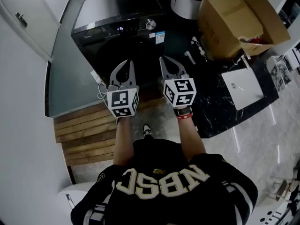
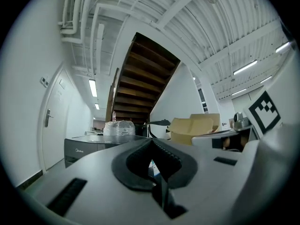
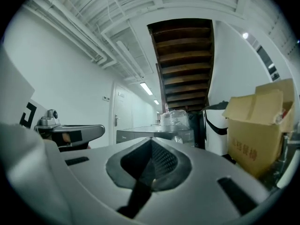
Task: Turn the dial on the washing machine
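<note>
Facing washing machine [image 1: 114, 14], dial [image 1: 150, 24] untouched

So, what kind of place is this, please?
Probably an indoor utility or storage corner: a washing machine, an open cardboard box beside it, and the underside of a wooden staircase overhead.

The washing machine's [image 1: 119, 13] display showed lit digits too small to read. In the left gripper view, the left gripper's [image 2: 152, 140] own body hid the machine's front panel. In the right gripper view, only the top of the dial [image 3: 177, 139] cleared the right gripper [image 3: 151, 139]. The cardboard box [image 1: 229, 22] ran past the head view's top edge.
</note>
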A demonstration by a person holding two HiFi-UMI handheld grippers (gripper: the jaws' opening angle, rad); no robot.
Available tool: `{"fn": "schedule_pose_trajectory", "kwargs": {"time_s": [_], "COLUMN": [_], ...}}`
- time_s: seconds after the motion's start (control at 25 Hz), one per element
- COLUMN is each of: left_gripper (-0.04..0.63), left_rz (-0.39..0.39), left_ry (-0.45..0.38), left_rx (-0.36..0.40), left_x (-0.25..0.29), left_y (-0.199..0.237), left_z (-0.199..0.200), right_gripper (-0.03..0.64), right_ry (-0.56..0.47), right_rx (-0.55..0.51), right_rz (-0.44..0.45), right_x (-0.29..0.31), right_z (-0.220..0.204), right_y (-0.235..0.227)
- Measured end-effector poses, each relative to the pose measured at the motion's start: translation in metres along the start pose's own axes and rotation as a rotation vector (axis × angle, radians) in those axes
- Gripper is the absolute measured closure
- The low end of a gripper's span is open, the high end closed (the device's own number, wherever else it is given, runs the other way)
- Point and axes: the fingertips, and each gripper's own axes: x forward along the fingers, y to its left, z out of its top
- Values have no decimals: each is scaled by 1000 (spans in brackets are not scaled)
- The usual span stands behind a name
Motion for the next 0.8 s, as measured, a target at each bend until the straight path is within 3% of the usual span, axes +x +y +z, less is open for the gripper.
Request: {"fn": "schedule_pose_trajectory", "kwargs": {"time_s": [0.36, 0.8], "left_gripper": [583, 583], "left_rz": [-11, -69], "left_ry": [38, 80], "left_rx": [-57, -68], "left_x": [67, 136], "left_y": [62, 65], "left_z": [-42, -75], "right_gripper": [611, 603], "right_ry": [40, 93], "right_rx": [-52, -157], "right_rz": [-48, -64], "right_x": [94, 166], "right_z": [-13, -30], "right_y": [-15, -61]}}
